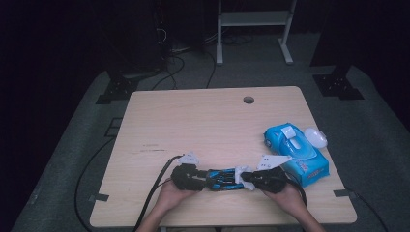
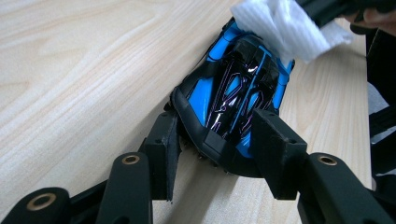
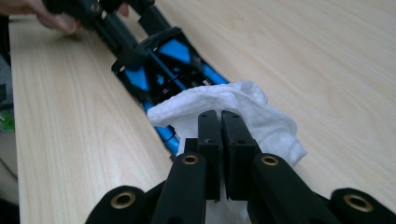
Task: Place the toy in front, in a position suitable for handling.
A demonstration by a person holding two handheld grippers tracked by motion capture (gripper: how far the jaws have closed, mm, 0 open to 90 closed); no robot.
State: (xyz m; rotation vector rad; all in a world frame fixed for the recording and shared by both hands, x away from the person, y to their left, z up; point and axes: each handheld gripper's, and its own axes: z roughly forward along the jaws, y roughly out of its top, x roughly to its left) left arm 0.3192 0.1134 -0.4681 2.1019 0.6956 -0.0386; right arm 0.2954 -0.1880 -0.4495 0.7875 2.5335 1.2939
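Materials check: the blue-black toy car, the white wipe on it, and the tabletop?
Toy car: looks like hard moulded plastic, glossy; sharp highlights on the black and blue panels. White wipe: soft nonwoven or tissue-like sheet, matte; it crumples in folds with a faintly dimpled surface. Tabletop: pale wood-grain surface, probably laminate rather than solid wood; the grain is even, with a flat low sheen.

Surface notes: toy car, wipe, table, jaws.
Blue-and-black plastic toy car (image 2: 233, 98): glossy shell, sharp highlights. Crumpled white wipe (image 3: 243, 109): soft, matt, finely textured cloth or paper. Pale wood-grain table top (image 1: 193, 121): smooth, low sheen. Left gripper (image 2: 219, 149) and right gripper (image 3: 220, 140): matt black plastic with brass-coloured metal pivot rings.
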